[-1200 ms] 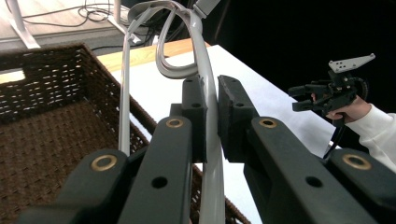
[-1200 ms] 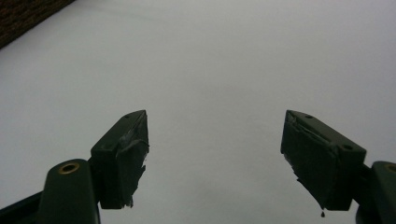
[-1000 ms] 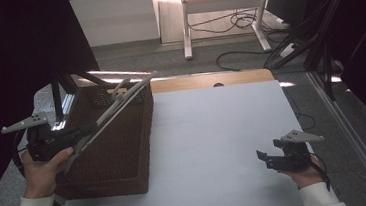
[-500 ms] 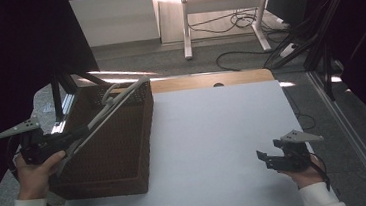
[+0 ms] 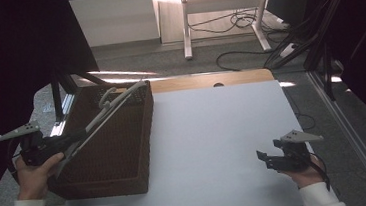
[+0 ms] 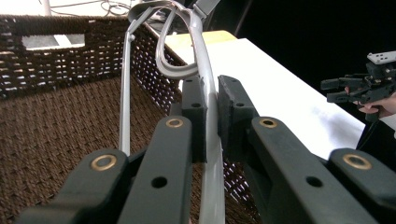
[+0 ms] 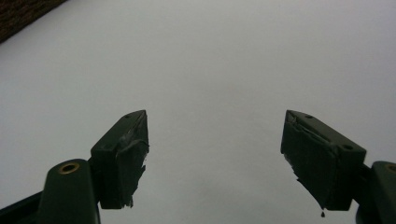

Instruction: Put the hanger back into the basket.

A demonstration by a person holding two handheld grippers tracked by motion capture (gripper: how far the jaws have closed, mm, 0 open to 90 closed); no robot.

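A grey clothes hanger (image 5: 113, 106) (image 6: 201, 65) slants up across a brown woven basket (image 5: 146, 136) (image 6: 51, 107) at the left of the white table (image 5: 213, 130). My left gripper (image 5: 80, 135) (image 6: 211, 100) is shut on the hanger's lower bar, at the basket's near left side. The hanger's hook end reaches the basket's far right corner. My right gripper (image 5: 262, 159) (image 7: 215, 140) is open, with nothing between its pads, low over the bare table near the front right edge. It also appears far off in the left gripper view as the right gripper (image 6: 357, 88).
The basket has a cut-out handle (image 6: 53, 41) in its far wall. A wooden strip (image 5: 209, 80) borders the table's far edge. Beyond it are a desk frame (image 5: 187, 27) and cables (image 5: 247, 52) on the floor.
My left gripper has drawn slightly left and toward the person with the hanger still in it. The right gripper has stayed put.
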